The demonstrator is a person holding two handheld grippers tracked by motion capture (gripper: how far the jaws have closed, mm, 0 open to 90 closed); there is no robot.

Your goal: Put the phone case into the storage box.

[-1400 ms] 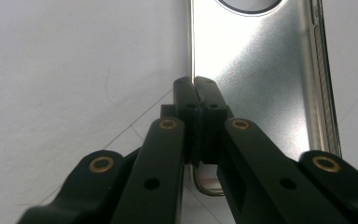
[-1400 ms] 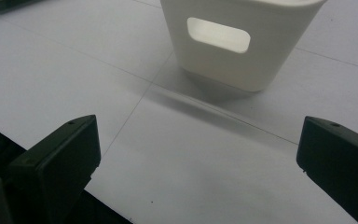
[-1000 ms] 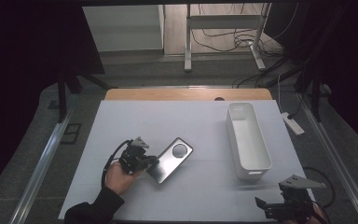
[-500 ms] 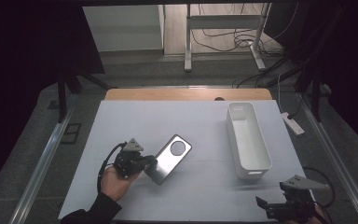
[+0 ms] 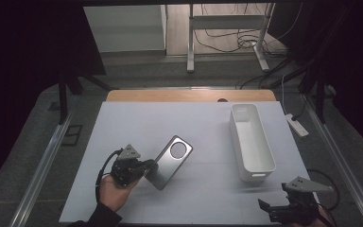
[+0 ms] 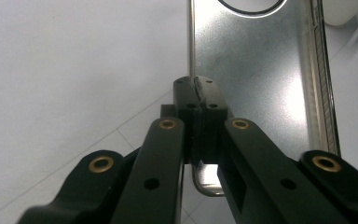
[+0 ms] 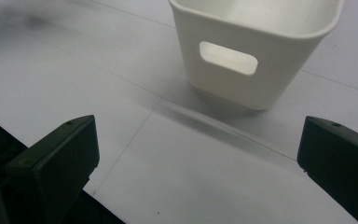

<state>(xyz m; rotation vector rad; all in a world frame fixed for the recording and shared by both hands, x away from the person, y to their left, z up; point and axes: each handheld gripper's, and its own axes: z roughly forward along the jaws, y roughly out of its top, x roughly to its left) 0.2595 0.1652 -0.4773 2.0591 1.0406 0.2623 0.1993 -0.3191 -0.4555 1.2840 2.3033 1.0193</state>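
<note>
High view had the right gripper (image 5: 283,210) at the near right table (image 5: 208,127) edge, jaws spread wide on nothing, facing the bin's (image 5: 251,142) handled end. Left of it the left gripper (image 5: 139,169) pinched the near left corner of the metal plate (image 5: 171,161), tilted off the table, its long axis running away and rightward toward the bin. Bare table lay between plate and bin, so the left hand looked better placed for carrying it across.

Black left gripper (image 5: 147,166), grey three-cornered plate on top, black cable looping off it, dark sleeve at the wrist. Brass-ringed screw holes dot its jaws. Right gripper (image 7: 200,154): matt black, blocky pads.
</note>
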